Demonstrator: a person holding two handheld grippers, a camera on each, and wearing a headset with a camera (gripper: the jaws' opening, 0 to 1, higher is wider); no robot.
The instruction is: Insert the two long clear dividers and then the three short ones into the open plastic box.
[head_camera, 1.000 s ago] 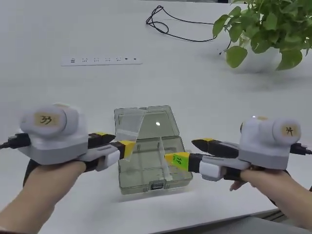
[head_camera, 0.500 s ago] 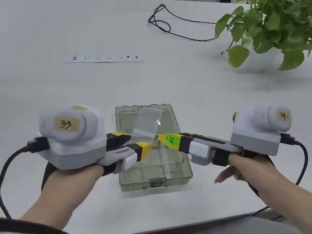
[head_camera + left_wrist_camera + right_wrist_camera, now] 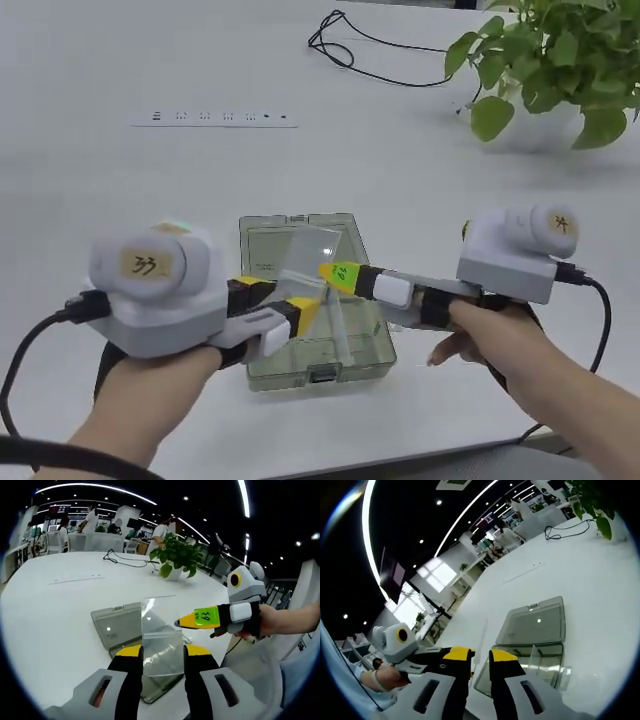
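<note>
The open clear plastic box (image 3: 366, 345) lies on the white table with its lid (image 3: 262, 238) flat behind it. A clear divider strip (image 3: 337, 325) stands inside. Above the box, my left gripper (image 3: 280, 300) is shut on a clear divider (image 3: 302, 255), holding it by its side edges (image 3: 160, 635) between the yellow-tipped jaws (image 3: 164, 652). My right gripper (image 3: 332, 270) comes in from the right, and its tip (image 3: 177, 624) touches the divider's right edge. In the right gripper view the divider (image 3: 483, 632) is edge-on in the narrow gap of that gripper (image 3: 481, 655). Whether the jaws press on it is unclear.
A potted plant (image 3: 545, 60) stands at the back right, with a black cable (image 3: 350, 50) coiled beside it. A white power strip (image 3: 212, 117) lies at the back left. The table's front edge runs just below the box.
My right gripper has swung left from beside the box to the divider, and its jaws have narrowed from wide open. The left gripper still holds the divider, slightly further right.
</note>
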